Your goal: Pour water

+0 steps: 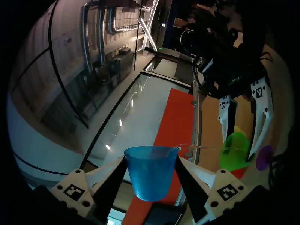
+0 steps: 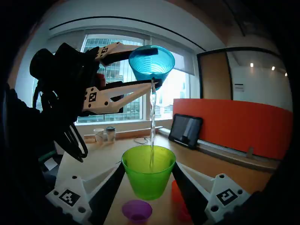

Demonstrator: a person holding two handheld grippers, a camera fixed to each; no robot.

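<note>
**Left tongs.** The left tongs [image 1: 151,161] are partly closed, both fingers pressing on the sides of the blue cup [image 1: 152,176]. In the right gripper view this cup is raised high in front of the window [image 2: 112,93]. It is tilted with its mouth turned down and toward the camera.

**Right tongs.** The right tongs [image 2: 149,168] are partly closed, one finger against each side of the green cup [image 2: 149,183]. The green cup stands upright with its mouth open to the top. It is held above the tabletop [image 2: 225,168], directly below the blue cup and apart from it.

**Water.** A thin stream [image 2: 152,112] leaves the lower rim of the blue cup. It falls straight into the mouth of the green cup. The level inside the green cup cannot be told.

**Tabletop.**
- A purple cup [image 2: 137,210] stands upright, near the camera and just below the green cup.
- An orange item [image 2: 176,191] sits just right of the green cup. It is partly hidden by a finger of the right tongs.
- A tablet [image 2: 185,130] leans at the back, near the end of an orange partition [image 2: 240,123].
- Two small cups [image 2: 104,134] stand side by side by the window.
</note>
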